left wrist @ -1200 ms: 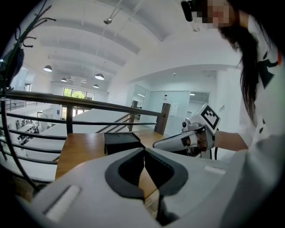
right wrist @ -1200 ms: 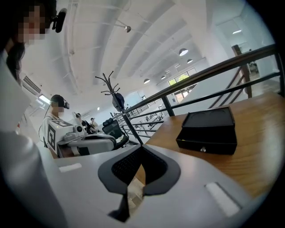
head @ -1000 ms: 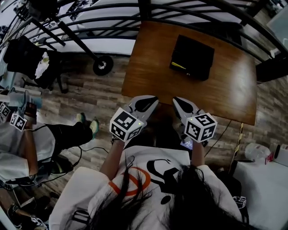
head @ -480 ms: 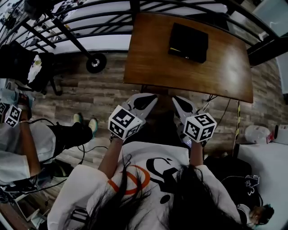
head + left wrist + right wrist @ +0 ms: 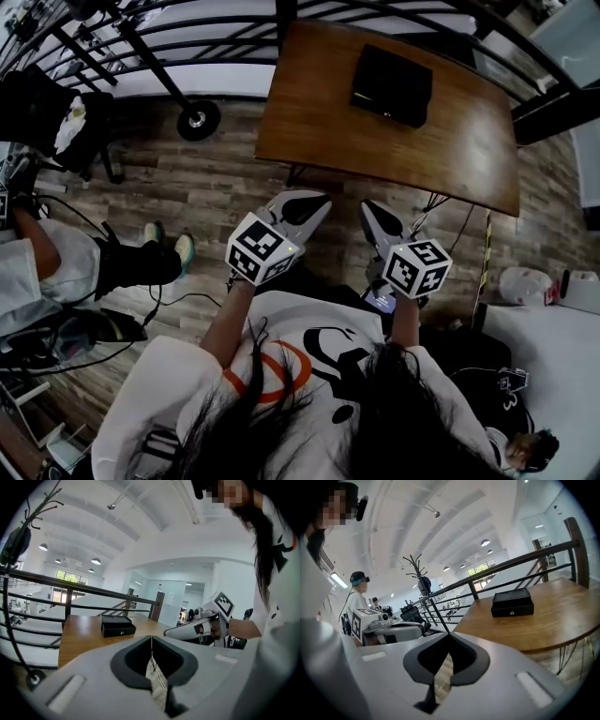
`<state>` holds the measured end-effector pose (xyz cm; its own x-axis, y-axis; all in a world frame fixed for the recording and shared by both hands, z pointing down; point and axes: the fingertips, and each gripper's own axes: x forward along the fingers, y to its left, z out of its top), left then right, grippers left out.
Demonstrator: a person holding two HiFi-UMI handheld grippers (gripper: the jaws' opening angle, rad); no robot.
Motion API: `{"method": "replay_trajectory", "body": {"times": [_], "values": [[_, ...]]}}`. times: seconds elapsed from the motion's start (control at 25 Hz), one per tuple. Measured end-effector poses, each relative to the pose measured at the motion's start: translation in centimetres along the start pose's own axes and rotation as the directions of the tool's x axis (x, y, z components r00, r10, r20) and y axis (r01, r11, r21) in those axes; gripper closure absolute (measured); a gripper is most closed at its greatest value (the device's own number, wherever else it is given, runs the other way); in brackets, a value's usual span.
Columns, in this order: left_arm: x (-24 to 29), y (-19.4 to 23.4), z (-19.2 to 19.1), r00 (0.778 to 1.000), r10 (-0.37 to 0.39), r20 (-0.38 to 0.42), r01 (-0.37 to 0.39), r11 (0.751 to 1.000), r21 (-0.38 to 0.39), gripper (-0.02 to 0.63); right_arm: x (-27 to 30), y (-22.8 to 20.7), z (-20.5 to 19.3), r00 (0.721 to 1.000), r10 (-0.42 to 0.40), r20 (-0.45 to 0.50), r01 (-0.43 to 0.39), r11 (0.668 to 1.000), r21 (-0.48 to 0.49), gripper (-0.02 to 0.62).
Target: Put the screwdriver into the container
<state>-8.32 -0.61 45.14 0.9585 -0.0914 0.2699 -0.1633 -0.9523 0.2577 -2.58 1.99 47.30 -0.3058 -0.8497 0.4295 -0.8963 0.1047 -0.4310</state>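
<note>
screwdriver too small to pick out in any view, so its long axis and heading can't be told. black container (image 5: pixel 392 84) sits closed on the wooden table (image 5: pixel 309 122), toward its far side. left gripper (image 5: pixel 312 199) and right gripper (image 5: pixel 371 209) hover just off the table's near edge, pointing at it, both with jaws pressed together on nothing.

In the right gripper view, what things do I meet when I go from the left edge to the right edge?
Person in white shirt and dark cap → black coat stand with branching hooks → flat black box on the brown wooden table → dark wooden railing post
</note>
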Motion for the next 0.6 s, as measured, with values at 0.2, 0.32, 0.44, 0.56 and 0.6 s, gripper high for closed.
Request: {"method": "replay_trajectory", "body": {"times": [0.2, 0.32, 0.44, 0.56, 0.6], "values": [[0.8, -2.7, 0.2, 1.0, 0.017, 0.006, -0.017, 1.0, 0.003, 0.606, -2.6, -0.7, -1.1, 1.0, 0.017, -0.007, -0.017, 1.0, 0.013, 0.589], [1.5, -5.4, -0.2, 1.0, 0.022, 0.002, -0.022, 1.0, 0.001, 0.606, -4.7, -1.3, -1.8, 1.0, 0.03, -0.004, -0.03, 0.999, 0.016, 0.589], [2.3, -8.7, -0.9, 1.0, 0.019, -0.011, -0.019, 1.0, 0.001, 0.606, -7.2, -1.8, -2.7, 0.999, 0.039, -0.004, -0.039, 0.999, 0.017, 0.589], [2.9, -11.6, -1.2, 1.0, 0.021, -0.013, -0.021, 1.0, 0.002, 0.606, -9.8, -2.0, -3.5, 0.999, 0.05, -0.005, -0.05, 0.999, 0.011, 0.589], [3.2, -12.5, -1.2, 1.0, 0.023, -0.012, -0.023, 1.0, 0.003, 0.606, -10.6, -2.2, -3.7, 0.999, 0.054, -0.005, -0.054, 0.999, 0.008, 0.589]]}}
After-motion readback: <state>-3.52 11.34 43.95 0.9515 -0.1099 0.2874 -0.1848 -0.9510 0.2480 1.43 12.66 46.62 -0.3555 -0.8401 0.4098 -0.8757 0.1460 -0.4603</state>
